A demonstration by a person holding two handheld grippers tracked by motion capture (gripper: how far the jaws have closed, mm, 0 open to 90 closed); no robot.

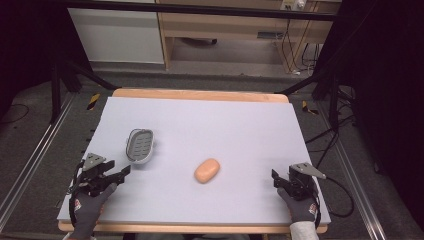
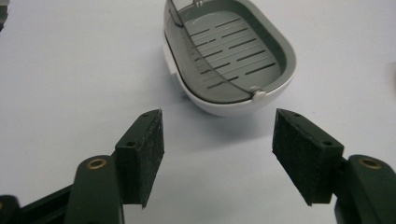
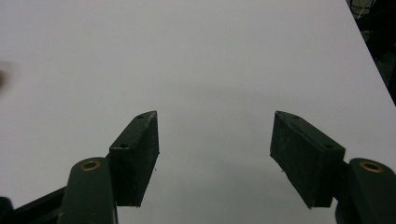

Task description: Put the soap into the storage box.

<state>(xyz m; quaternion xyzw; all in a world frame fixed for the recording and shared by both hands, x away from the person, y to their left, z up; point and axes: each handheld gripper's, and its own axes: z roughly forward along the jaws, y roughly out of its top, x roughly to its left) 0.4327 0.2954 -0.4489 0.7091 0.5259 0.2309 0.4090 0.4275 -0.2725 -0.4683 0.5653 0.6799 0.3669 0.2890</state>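
An orange oval bar of soap (image 1: 207,170) lies near the middle of the white table top (image 1: 210,125). A grey and white soap dish (image 1: 139,145) with a slotted tray sits left of it; in the left gripper view the soap dish (image 2: 231,56) is just ahead of the jaws and holds nothing. My left gripper (image 1: 121,173) rests at the front left, open, a short way in front of the dish. My left gripper (image 2: 217,156) has nothing between its pads. My right gripper (image 1: 274,177) is at the front right, open over bare table. My right gripper (image 3: 215,156) is likewise empty.
The table's wooden edge (image 1: 200,94) shows at the back. A black frame with rails (image 1: 30,160) surrounds the table. Cables (image 1: 340,195) trail at the right. A wooden desk (image 1: 225,25) stands behind on the floor.
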